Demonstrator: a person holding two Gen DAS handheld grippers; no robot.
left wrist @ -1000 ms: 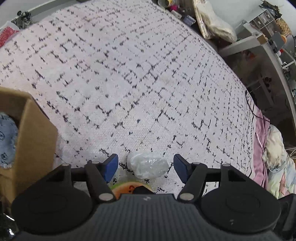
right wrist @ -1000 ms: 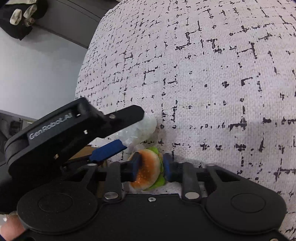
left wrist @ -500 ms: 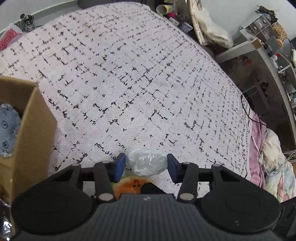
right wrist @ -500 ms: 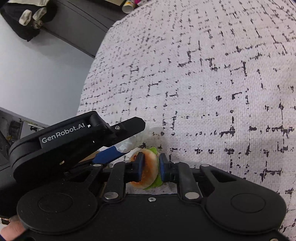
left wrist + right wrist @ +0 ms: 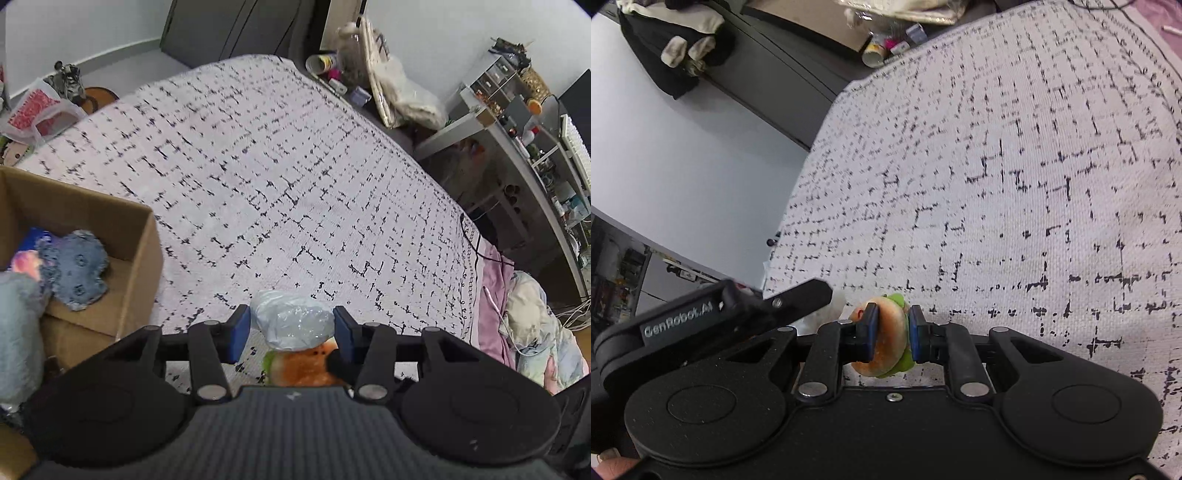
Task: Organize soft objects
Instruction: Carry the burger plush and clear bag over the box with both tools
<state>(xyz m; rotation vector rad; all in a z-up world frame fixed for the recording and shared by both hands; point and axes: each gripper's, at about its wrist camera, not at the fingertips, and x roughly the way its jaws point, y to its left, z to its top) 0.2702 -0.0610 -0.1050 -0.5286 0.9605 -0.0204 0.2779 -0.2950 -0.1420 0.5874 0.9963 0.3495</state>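
Left gripper (image 5: 291, 334) is clamped on a crinkly plastic bag (image 5: 291, 325), both blue pads touching its sides, held over the bedspread (image 5: 277, 177). Right gripper (image 5: 889, 334) is pinching a little plush burger (image 5: 886, 338), squashed between its pads. The cardboard box (image 5: 136, 266) sits at about 9 o'clock in the left view, with a blue fuzzy toy (image 5: 75, 269) already inside.

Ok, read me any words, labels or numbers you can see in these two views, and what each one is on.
"GenRobot.AI": on the side of the left gripper, seen from the right wrist view.
Prints on the cup, the red-patterned bag and the shelf items: too small or blurred to read.
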